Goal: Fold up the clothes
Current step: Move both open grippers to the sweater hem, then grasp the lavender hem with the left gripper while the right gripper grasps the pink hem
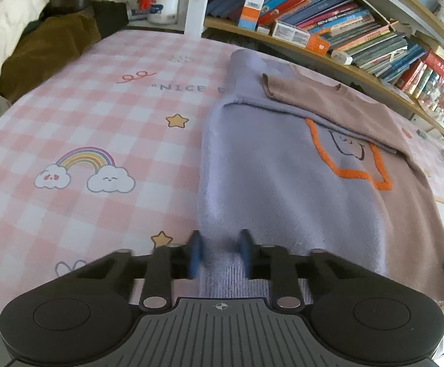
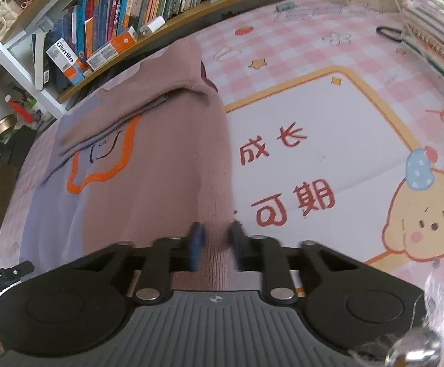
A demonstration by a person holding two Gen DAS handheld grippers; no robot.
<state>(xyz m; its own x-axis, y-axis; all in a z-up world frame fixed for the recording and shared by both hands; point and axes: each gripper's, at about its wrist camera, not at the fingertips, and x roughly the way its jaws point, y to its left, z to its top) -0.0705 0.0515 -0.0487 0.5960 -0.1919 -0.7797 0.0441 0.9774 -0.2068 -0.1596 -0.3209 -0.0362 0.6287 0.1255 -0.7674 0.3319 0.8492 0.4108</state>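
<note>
Left wrist view first, biggest stuff first: pink checked tablecloth (image 1: 99,116) covers the whole table, and the sweater (image 1: 283,183) lies flat on it, half lilac, half brown, with an orange outline on the chest. Both sleeves look already folded in across the chest, brown one on top, so it's a long narrow strip running straight away from both tools toward the bookshelf (image 1: 359,30).

The sweater's long axis lines up with the fingers of each tool, and the ribbed hem is the end closest to them. Left gripper (image 1: 220,252) sits at the lilac hem corner, fingers spread a little with the knit running between them; I can't tell if it's actually pinching yet. Right gripper (image 2: 216,247) is at the brown hem corner, same deal: fingers slightly apart with the hem edge between them, grip unclear. Each tool is at its own corner, so neither is really "nearer".

My guess is the hem gets carried forward toward the collar, but that's just a guess.

Room-wise: left of the left tool is wide open cloth. Right of the right tool is open too. Far ahead, the shelf edge sits just past the collar, so not much slack there.
</note>
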